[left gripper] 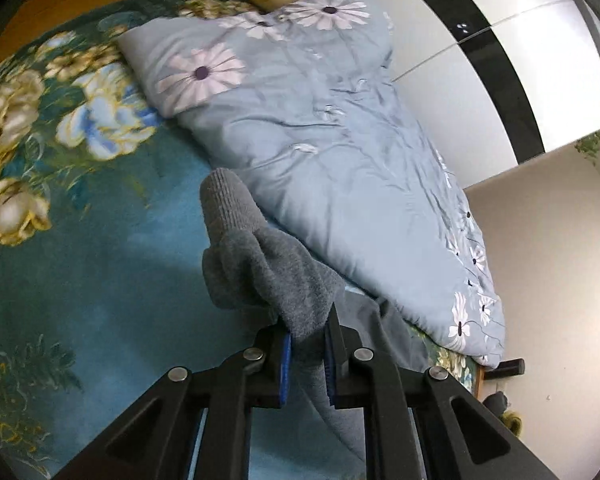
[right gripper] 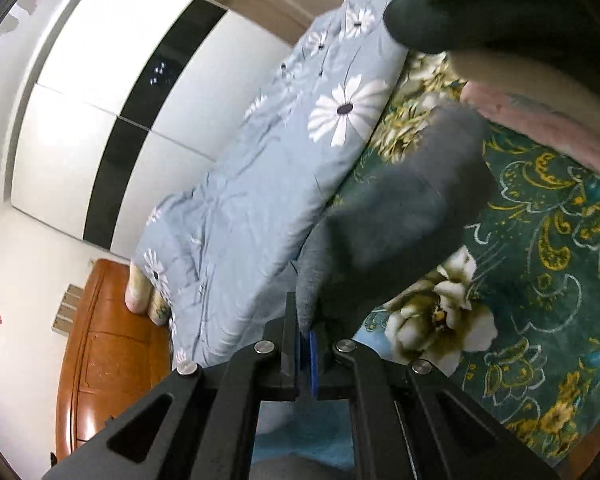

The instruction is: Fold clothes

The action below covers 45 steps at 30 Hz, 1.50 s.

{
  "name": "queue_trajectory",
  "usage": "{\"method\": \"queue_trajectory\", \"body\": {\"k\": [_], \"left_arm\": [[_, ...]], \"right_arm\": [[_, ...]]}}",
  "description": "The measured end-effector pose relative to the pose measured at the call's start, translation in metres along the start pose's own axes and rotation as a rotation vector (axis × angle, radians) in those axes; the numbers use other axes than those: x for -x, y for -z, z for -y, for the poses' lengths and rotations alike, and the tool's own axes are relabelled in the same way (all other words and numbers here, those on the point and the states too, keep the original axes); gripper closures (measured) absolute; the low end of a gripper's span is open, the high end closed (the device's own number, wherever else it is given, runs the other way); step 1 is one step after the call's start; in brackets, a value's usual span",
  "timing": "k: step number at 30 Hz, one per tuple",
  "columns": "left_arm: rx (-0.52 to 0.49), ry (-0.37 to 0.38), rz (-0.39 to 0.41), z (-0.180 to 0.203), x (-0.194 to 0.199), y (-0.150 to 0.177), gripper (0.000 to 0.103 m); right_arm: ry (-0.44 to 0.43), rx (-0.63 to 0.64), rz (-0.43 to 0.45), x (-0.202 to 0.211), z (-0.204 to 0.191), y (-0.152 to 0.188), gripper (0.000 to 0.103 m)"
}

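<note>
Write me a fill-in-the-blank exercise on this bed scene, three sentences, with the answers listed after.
1. Both the left gripper and the right gripper are shut on ____ knit fabric.
2. The light blue quilt is printed with ____.
3. The headboard behind the bed is made of ____.

Missing words: grey; flowers; wood

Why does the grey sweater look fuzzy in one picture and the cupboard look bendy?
In the right wrist view the grey sweater is smeared by motion blur; in the left wrist view it looks sharper, its knit showing. The wardrobe bends because of the fisheye lens, and its glossy black stripe reflects small lights.
</note>
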State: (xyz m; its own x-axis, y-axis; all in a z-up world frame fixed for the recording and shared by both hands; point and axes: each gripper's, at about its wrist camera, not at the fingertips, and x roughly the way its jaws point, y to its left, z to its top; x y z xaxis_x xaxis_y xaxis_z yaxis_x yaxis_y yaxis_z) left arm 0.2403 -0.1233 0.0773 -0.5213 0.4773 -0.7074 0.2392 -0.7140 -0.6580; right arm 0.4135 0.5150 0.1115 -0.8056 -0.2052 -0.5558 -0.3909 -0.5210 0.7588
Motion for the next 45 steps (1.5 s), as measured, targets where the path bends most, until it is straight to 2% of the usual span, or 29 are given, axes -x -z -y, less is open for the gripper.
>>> {"method": "queue_trajectory", "body": {"k": [3, 8, 13, 14, 19, 22, 24, 27, 31, 35, 39, 40, 42, 43, 44, 45], "left_arm": [[-0.002, 0.016, 0.022, -0.012, 0.017, -0.001, 0.090], [-0.003, 0.072, 0.051, -0.024, 0.059, -0.003, 0.090], [-0.054, 0.039, 0.074, -0.030, 0.094, -0.005, 0.090], [-0.045, 0.031, 0.068, -0.035, 0.092, -0.009, 0.090], [0.092, 0.018, 0.005, -0.062, 0.033, -0.027, 0.090], [0.112, -0.004, -0.011, -0.057, -0.012, -0.047, 0.090], [0.080, -0.008, -0.015, -0.047, -0.037, -0.065, 0.090], [0.035, -0.065, -0.033, -0.029, -0.082, -0.097, 0.090], [0.095, -0.103, -0.061, -0.024, -0.125, -0.124, 0.090], [0.115, -0.164, -0.096, -0.022, -0.156, -0.139, 0.089], [0.073, -0.142, -0.135, -0.018, -0.162, -0.138, 0.083], [0.062, -0.136, -0.145, -0.017, -0.163, -0.138, 0.079], [0.062, -0.104, -0.137, -0.021, -0.148, -0.135, 0.071], [0.064, -0.087, -0.131, -0.024, -0.140, -0.133, 0.060], [0.066, -0.071, -0.124, -0.026, -0.132, -0.131, 0.054], [0.067, -0.054, -0.118, -0.028, -0.123, -0.129, 0.052]], "right_arm": [[-0.040, 0.022, 0.044, 0.020, -0.014, 0.009, 0.100], [-0.059, 0.081, 0.085, 0.048, -0.052, 0.020, 0.100], [-0.037, 0.151, 0.085, 0.052, -0.083, 0.033, 0.100], [-0.030, 0.165, 0.080, 0.051, -0.088, 0.035, 0.100], [0.054, 0.098, -0.010, -0.002, -0.079, 0.019, 0.100], [0.148, 0.100, -0.061, -0.045, -0.078, 0.003, 0.100], [0.176, 0.051, -0.106, -0.079, -0.074, -0.015, 0.100], [0.202, 0.010, -0.149, -0.123, -0.076, -0.043, 0.100], [0.261, 0.015, -0.188, -0.178, -0.094, -0.074, 0.100], [0.301, 0.071, -0.187, -0.221, -0.119, -0.090, 0.100], [0.309, 0.120, -0.211, -0.255, -0.133, -0.093, 0.098], [0.312, 0.140, -0.219, -0.261, -0.135, -0.092, 0.096], [0.307, 0.178, -0.229, -0.269, -0.138, -0.089, 0.073], [0.297, 0.196, -0.231, -0.271, -0.139, -0.088, 0.056], [0.287, 0.213, -0.233, -0.272, -0.139, -0.086, 0.052], [0.277, 0.230, -0.235, -0.273, -0.140, -0.085, 0.052]]}}
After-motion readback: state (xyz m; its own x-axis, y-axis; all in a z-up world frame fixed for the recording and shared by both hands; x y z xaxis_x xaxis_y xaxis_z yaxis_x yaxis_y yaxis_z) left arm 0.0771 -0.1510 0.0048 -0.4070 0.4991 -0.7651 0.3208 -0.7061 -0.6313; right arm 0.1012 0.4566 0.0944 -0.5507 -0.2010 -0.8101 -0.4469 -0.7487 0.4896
